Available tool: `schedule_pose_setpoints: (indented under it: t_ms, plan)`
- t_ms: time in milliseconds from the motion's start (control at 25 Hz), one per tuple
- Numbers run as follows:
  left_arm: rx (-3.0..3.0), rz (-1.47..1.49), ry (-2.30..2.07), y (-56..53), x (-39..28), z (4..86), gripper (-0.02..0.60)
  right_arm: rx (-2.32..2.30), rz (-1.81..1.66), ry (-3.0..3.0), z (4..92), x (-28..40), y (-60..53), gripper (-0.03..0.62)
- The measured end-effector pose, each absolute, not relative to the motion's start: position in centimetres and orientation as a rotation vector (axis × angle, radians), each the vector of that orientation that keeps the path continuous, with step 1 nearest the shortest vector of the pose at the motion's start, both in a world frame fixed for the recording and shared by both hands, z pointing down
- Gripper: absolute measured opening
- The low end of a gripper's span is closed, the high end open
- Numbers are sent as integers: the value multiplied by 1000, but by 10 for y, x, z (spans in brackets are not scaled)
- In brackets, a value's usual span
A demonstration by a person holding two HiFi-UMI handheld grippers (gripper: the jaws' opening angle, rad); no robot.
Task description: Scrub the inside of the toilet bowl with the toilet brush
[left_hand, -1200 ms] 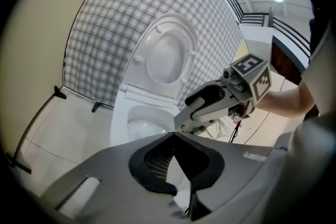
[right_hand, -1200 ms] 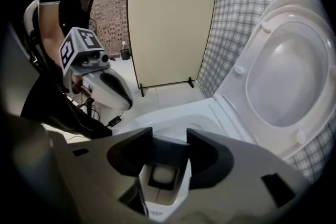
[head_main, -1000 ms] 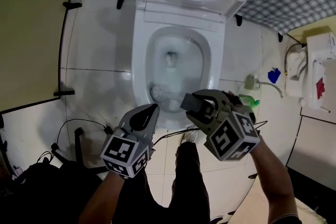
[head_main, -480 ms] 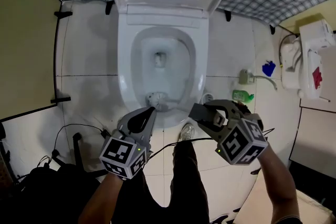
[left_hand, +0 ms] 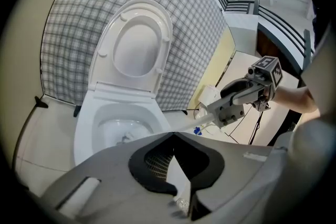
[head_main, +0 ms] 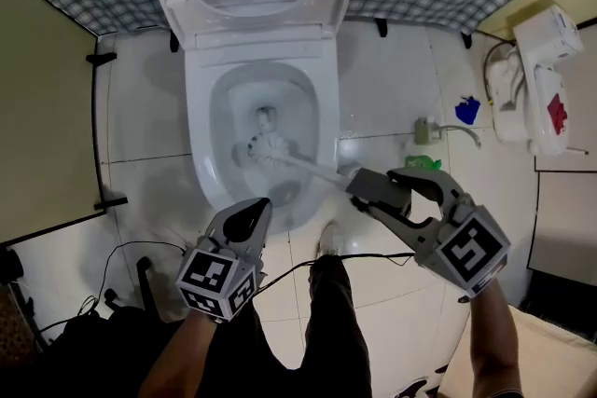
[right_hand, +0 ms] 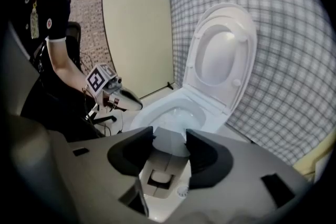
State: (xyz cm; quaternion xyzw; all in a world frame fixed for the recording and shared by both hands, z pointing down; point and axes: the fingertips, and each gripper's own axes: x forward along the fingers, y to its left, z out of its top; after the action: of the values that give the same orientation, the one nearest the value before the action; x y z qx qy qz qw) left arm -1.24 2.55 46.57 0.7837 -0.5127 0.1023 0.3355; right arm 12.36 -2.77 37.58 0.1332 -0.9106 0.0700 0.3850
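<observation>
Head view: brush head (head_main: 265, 147) in bowl (head_main: 199, 158), right gripper view: clamped handle (right_hand: 158, 164)

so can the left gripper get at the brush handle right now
Probably yes: the handle lies in the open above the bowl, just ahead of the left gripper, with nothing between. Its jaws are together, though, and the right gripper holds the handle's end.

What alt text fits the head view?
Right tongs grip a white toilet brush whose bristle head sits inside the open toilet bowl, seen from above. Left tongs hover shut and empty by the bowl's near rim.
</observation>
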Motion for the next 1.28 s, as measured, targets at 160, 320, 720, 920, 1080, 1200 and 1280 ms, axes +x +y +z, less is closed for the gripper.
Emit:
schedule_pose_setpoints:
  t_ms: [160, 320, 720, 920, 1080, 1200, 1280]
  plan:
    - [2092, 287, -1301, 18, 6, 455, 9, 527, 340, -2403, 344, 165, -40, 212]
    - [2125, 320, -1288, 13, 14, 446, 9, 727, 488, -2461, 332, 220, -45, 212]
    - [2169, 355, -1183, 14, 65, 455, 9, 1120, 691, -2290, 338, 356, -12, 212]
    - [2169, 381, -1131, 25, 91, 469, 9, 1077, 726, -2138, 411, 380, 5, 212]
    - [2171, 402, -1109, 33, 101, 479, 9, 1046, 788, -2049, 481, 393, 13, 212]
    - [2169, 422, -1103, 35, 101, 489, 9, 1030, 815, -1995, 525, 396, 14, 212]
    - [2164, 432, -1098, 36, 102, 496, 9, 1018, 832, -1959, 551, 397, 15, 212]
